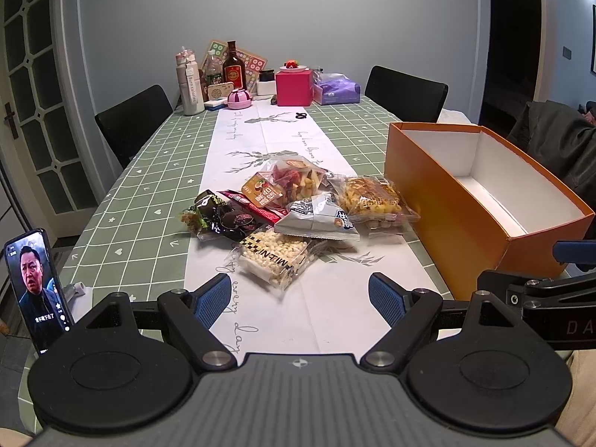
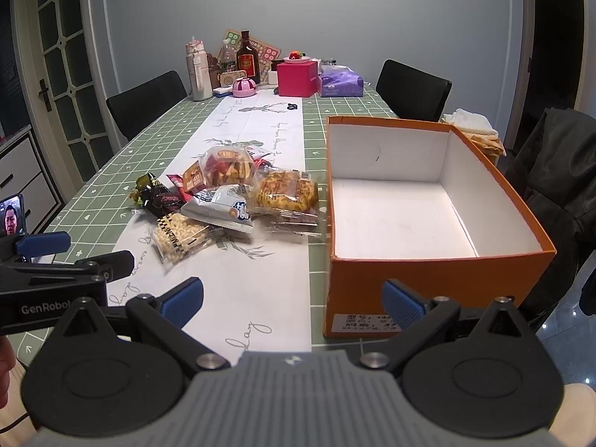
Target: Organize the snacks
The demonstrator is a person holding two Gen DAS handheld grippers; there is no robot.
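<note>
Orange box (image 2: 439, 283) label half hidden behind right gripper (image 2: 294, 300); both jaws wide apart, holding nothing (left gripper (image 1: 300, 300) too).

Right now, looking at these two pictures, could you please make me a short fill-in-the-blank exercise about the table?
1. The orange cardboard box with the white inside holds ____ snack packets.
2. The clear packet of white puffed rice lies on the ____ table runner.
3. Both the left gripper and the right gripper are ____.
4. The pink cube box stands at the ____ end of the table.

Missing words: no; white; open; far
</note>
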